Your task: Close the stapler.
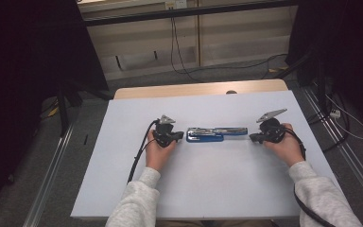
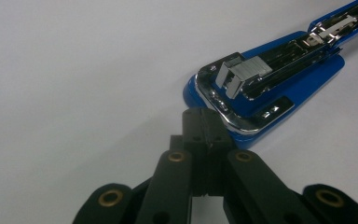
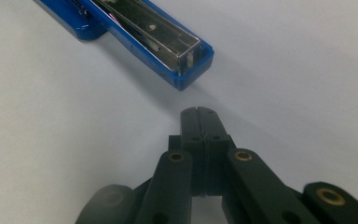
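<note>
At frame centre, the blue stapler [image 1: 216, 134] is lying swung open. The left gripper [image 1: 176, 136] and right gripper [image 1: 255, 137] are flanking it, jaws pressed together, empty. Next move likely calls for opening one gripper to grasp it.

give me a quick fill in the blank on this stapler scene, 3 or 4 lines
1. The stapler lying between the two grippers is coloured ____.
2. The stapler lies swung ____, its metal staple track exposed.
3. The left gripper has its fingers ____, holding nothing.
4. The right gripper points at the stapler's far end without ____ it.

Missing words: blue; open; shut; touching
</note>
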`<action>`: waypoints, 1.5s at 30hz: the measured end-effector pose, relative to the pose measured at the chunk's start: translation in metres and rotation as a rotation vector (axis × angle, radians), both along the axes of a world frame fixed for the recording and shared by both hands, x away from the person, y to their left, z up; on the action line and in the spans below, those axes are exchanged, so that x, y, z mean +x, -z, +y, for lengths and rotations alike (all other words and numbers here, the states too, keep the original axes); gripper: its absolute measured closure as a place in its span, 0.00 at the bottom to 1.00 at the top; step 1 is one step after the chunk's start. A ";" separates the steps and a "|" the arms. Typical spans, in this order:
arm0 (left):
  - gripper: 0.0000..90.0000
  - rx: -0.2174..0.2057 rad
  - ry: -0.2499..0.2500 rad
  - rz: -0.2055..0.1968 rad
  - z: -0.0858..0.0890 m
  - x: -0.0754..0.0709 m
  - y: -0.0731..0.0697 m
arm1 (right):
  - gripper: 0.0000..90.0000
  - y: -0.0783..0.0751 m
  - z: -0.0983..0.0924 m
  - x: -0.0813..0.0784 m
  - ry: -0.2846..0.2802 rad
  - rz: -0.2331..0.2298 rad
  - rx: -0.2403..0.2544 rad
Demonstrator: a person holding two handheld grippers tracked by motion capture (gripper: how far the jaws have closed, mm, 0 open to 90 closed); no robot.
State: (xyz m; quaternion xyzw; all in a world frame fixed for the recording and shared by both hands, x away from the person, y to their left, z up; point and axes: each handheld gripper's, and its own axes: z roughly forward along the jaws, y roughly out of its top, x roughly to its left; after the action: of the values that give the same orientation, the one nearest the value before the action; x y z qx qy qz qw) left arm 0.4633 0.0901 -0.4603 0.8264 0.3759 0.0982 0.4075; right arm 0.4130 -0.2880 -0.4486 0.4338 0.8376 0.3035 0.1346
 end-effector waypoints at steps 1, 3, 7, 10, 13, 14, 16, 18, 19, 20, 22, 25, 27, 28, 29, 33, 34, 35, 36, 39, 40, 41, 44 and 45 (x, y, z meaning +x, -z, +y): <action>1.00 0.001 0.001 0.003 -0.001 0.000 0.000 | 1.00 0.000 0.000 0.000 -0.001 0.000 -0.001; 1.00 0.016 0.004 0.002 -0.003 0.001 0.002 | 1.00 0.000 0.000 0.000 -0.001 0.003 0.000; 1.00 0.032 0.010 0.005 -0.005 0.001 0.003 | 1.00 0.001 0.000 0.000 -0.001 0.003 -0.001; 1.00 0.031 0.012 0.000 -0.006 0.002 0.003 | 1.00 0.002 0.001 0.001 -0.002 0.003 0.003; 1.00 0.025 0.016 0.005 -0.008 0.003 0.005 | 1.00 0.002 0.002 0.001 0.000 0.001 0.004; 1.00 0.035 0.019 -0.002 -0.009 0.003 0.004 | 1.00 0.002 0.002 0.002 0.002 0.000 0.005; 1.00 0.033 0.022 -0.002 -0.010 0.004 0.004 | 1.00 0.002 0.003 0.002 0.003 -0.002 0.007; 1.00 0.024 0.020 -0.002 -0.011 0.003 0.005 | 1.00 0.002 0.003 0.002 0.004 -0.001 0.009; 1.00 0.024 0.020 -0.002 -0.011 0.003 0.005 | 1.00 0.002 0.003 0.002 0.004 -0.001 0.009; 1.00 0.028 0.018 -0.005 -0.012 0.003 0.005 | 1.00 0.002 0.004 0.002 0.006 -0.005 0.009; 1.00 0.028 0.017 -0.003 -0.012 0.004 0.005 | 1.00 0.003 0.004 0.004 0.006 -0.005 0.013; 1.00 0.027 0.009 -0.007 -0.013 0.003 0.005 | 1.00 0.004 0.005 0.005 0.011 -0.008 0.027; 1.00 0.028 0.010 -0.008 -0.013 0.003 0.006 | 1.00 0.004 0.006 0.006 0.011 -0.010 0.027; 1.00 0.028 0.010 -0.008 -0.013 0.003 0.006 | 1.00 0.004 0.008 0.007 0.010 -0.009 0.027; 1.00 0.028 0.010 -0.008 -0.013 0.003 0.006 | 1.00 0.004 0.009 0.007 0.012 -0.007 0.025; 1.00 0.027 0.009 -0.008 -0.013 0.003 0.006 | 1.00 0.004 0.011 0.008 0.011 -0.011 0.028; 1.00 0.027 0.009 -0.008 -0.013 0.003 0.006 | 1.00 0.004 0.011 0.008 0.011 -0.011 0.028; 1.00 0.029 0.009 -0.010 -0.013 0.003 0.006 | 1.00 0.004 0.011 0.008 0.010 -0.012 0.029; 1.00 0.033 0.009 -0.013 -0.013 0.003 0.006 | 1.00 0.004 0.011 0.008 0.008 -0.011 0.033; 1.00 0.032 0.006 -0.013 -0.013 0.002 0.006 | 1.00 0.004 0.012 0.008 0.010 -0.010 0.037; 1.00 0.032 0.006 -0.013 -0.013 0.002 0.006 | 1.00 0.003 0.012 0.008 0.005 -0.014 0.037; 1.00 0.032 0.006 -0.013 -0.013 0.002 0.006 | 1.00 0.003 0.012 0.008 0.005 -0.014 0.037; 1.00 0.032 0.006 -0.014 -0.013 0.002 0.006 | 1.00 0.001 0.012 0.008 0.003 -0.022 0.049; 1.00 0.032 0.007 -0.013 -0.013 0.002 0.006 | 1.00 0.001 0.013 0.008 0.004 -0.029 0.056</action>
State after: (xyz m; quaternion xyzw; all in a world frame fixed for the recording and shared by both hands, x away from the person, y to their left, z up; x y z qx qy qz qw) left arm 0.4654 0.0768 -0.4659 0.8336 0.3687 0.1081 0.3968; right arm 0.4208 -0.2753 -0.4491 0.4345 0.8259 0.3331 0.1350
